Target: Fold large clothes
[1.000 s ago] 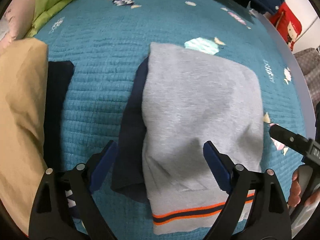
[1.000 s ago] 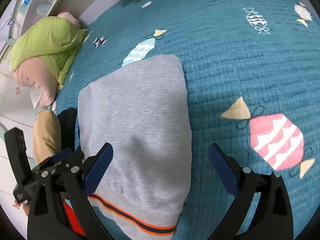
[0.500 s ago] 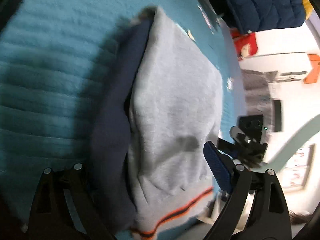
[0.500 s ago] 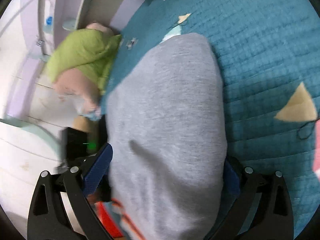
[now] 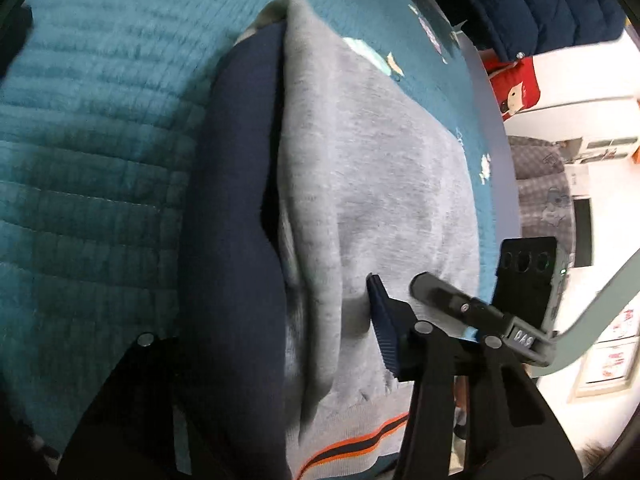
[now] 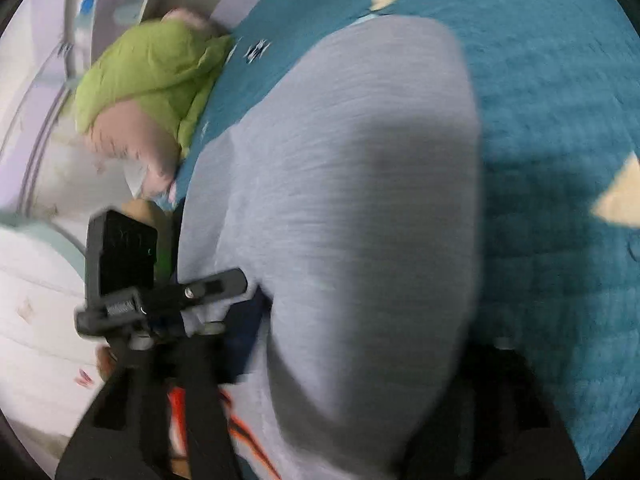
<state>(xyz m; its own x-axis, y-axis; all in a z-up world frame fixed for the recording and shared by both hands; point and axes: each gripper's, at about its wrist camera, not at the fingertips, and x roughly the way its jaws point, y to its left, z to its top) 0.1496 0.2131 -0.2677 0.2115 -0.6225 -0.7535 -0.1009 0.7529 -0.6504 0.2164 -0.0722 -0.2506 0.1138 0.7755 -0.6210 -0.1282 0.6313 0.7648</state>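
A folded grey sweater (image 5: pixel 372 168) with a navy side panel (image 5: pixel 236 200) and an orange-and-navy striped hem (image 5: pixel 352 448) lies on the teal quilt (image 5: pixel 100 140). My left gripper (image 5: pixel 272 312) straddles its near left part with jaws closing. The blue pad (image 5: pixel 382 328) presses into ridged grey cloth, and the other finger is buried under the navy fabric. In the right wrist view the sweater (image 6: pixel 352 184) bulges up between my right gripper's (image 6: pixel 368 332) closing jaws, which squeeze its near right part. Each gripper appears in the other's view.
A green and pink bundle of bedding (image 6: pixel 148 76) sits at the quilt's far left corner. A dark navy quilted jacket (image 5: pixel 540 0) hangs past the far edge, with a red bag (image 5: pixel 516 88) beside the bed. Bare teal quilt (image 6: pixel 560 80) lies right of the sweater.
Both grippers have dropped and tilted down onto the sweater's near end. Their jaws have narrowed from wide open, and the cloth now bunches between them.
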